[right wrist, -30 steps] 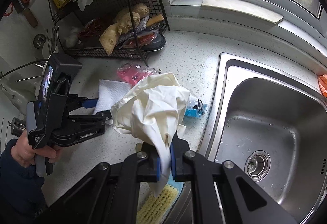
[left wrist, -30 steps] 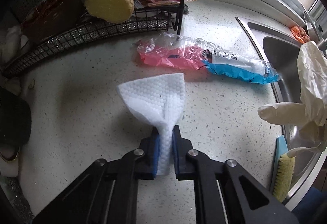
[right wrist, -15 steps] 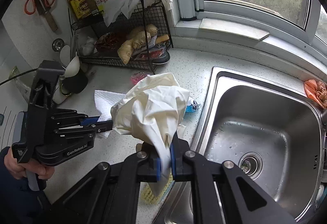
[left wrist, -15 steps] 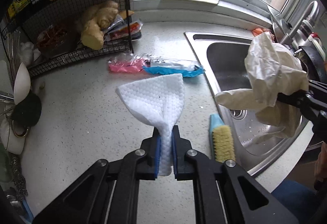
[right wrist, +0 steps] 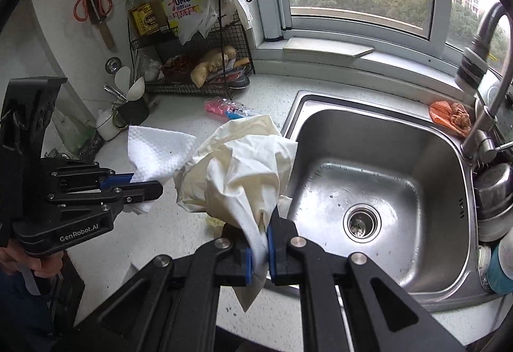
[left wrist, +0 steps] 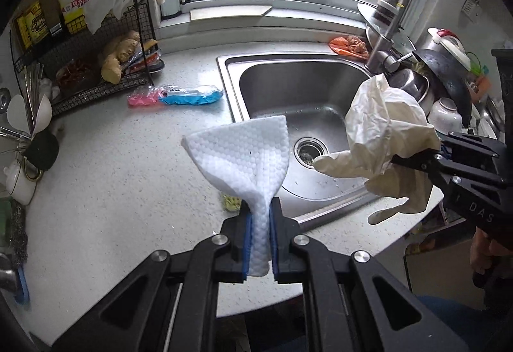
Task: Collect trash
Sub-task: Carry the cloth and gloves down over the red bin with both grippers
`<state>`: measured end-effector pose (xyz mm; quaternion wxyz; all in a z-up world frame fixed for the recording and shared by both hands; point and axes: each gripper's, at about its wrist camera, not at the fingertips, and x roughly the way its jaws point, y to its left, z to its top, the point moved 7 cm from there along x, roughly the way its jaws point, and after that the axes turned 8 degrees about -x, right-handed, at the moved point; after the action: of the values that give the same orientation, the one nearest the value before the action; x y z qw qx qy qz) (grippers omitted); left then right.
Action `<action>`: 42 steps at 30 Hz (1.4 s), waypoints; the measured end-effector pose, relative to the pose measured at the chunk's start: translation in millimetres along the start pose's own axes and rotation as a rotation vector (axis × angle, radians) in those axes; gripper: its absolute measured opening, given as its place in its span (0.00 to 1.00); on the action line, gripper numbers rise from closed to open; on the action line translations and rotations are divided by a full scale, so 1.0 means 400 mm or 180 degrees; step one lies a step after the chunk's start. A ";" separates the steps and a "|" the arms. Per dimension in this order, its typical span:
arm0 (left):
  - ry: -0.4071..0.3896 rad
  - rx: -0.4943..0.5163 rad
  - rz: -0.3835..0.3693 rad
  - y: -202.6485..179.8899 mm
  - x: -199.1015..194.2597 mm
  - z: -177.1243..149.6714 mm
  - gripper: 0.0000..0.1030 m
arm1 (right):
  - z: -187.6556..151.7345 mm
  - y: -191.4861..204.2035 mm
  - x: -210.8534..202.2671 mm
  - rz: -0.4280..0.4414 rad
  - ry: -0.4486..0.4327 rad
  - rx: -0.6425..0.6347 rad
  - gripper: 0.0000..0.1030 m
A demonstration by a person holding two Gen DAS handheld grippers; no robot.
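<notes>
— How much of the trash is judged to be collected at this point?

— Two pieces are already lifted off the desk. A white dimpled paper towel (left wrist: 243, 159) is clamped between the blue pads of the left hand-held gripper (left wrist: 259, 236) and is seen at the centre of the left wrist view, held in the air over the front edge of the speckled white desk (left wrist: 121, 178). A crumpled cream rubber glove (right wrist: 243, 172) is pinched by the right hand-held gripper (right wrist: 259, 252), whose jaws are closed tight on the glove's lower fold; it is seen mid-frame in the right wrist view, beside the stainless steel sink (right wrist: 378, 140).

— And what is left?

— A pink and blue clear plastic wrapper (left wrist: 174, 95) is left lying on the desk, left of centre in the left wrist view, between the black wire rack (left wrist: 96, 76) and the sink. An orange scrap (left wrist: 349, 45) is also seen at the back rim of the sink, upper right; whether it counts as trash cannot be told.

— Is a bin seen?

— No bin is shown in either view, so neither held piece is yet disposed of. The task is judged to be roughly midway: both items must be dropped before the wrapper can be fetched.
</notes>
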<state>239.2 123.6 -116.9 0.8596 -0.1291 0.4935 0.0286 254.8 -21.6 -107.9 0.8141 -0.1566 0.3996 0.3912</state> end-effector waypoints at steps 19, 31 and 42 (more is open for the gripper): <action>0.0361 0.0146 -0.0085 -0.225 0.077 -0.371 0.08 | -0.378 -0.029 -0.086 -0.0061 0.0379 0.0188 0.07; 0.0795 0.0163 -0.0094 -0.209 0.324 -0.588 0.08 | -0.601 -0.025 0.116 -0.0066 0.0871 0.0259 0.07; 0.1140 0.0236 -0.0024 -0.169 0.654 -0.769 0.08 | -0.791 -0.049 0.363 -0.0073 0.1146 0.0388 0.07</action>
<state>126.4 -39.2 -475.3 0.7622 -0.1022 0.6390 -0.0162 157.1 -139.6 -421.3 0.7419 -0.1790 0.5600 0.3225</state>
